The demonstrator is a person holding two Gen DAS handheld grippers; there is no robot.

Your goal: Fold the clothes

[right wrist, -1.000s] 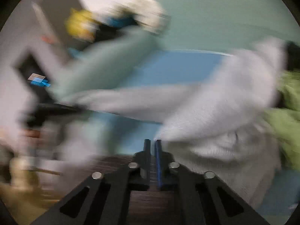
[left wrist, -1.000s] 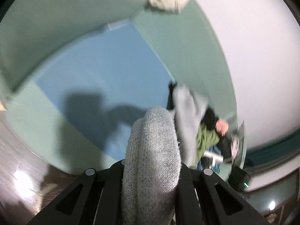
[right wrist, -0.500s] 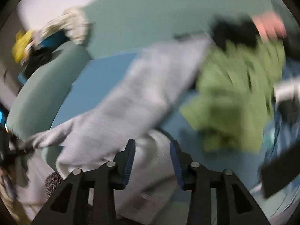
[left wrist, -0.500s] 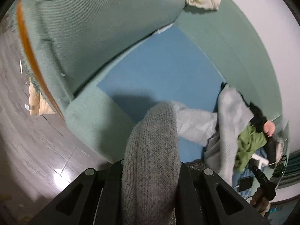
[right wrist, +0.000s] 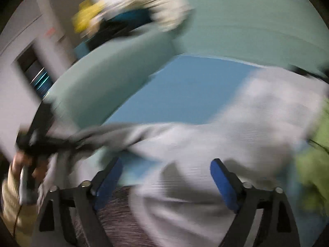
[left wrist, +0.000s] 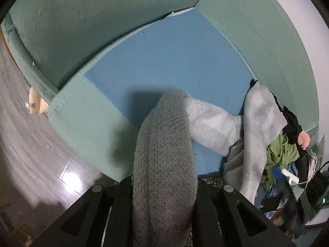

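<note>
1. The left gripper point(left wrist: 164, 185) is clamped on the knitted cuff of a grey sweater point(left wrist: 255, 123). The cuff bulges up between its fingers, and the sleeve runs from there to the right, toward the body of the garment.
2. The sweater lies on the blue seat cushion point(left wrist: 174, 61) of a green sofa point(left wrist: 257, 26). Its body is bunched at the right end of the cushion, against a pile with a green garment point(left wrist: 281, 150) and something black.
3. The right gripper point(right wrist: 165, 177) is opening. The right wrist view is blurred, but its blue pads stand wide apart over pale grey cloth and press on nothing.
4. Judged step: spread the sweater flat on the clear left part of the cushion before any fold.
5. To do it well, keep the cuff pinched and the sleeve lightly taut, so that it does not twist.
6. The right gripper should take one layer at the hem or shoulder, not a bunch of cloth.
7. Draw the body away from the green garment, so that nothing from the pile is dragged along.
8. Lay it down with no slack hanging over the near edge of the sofa.
</note>
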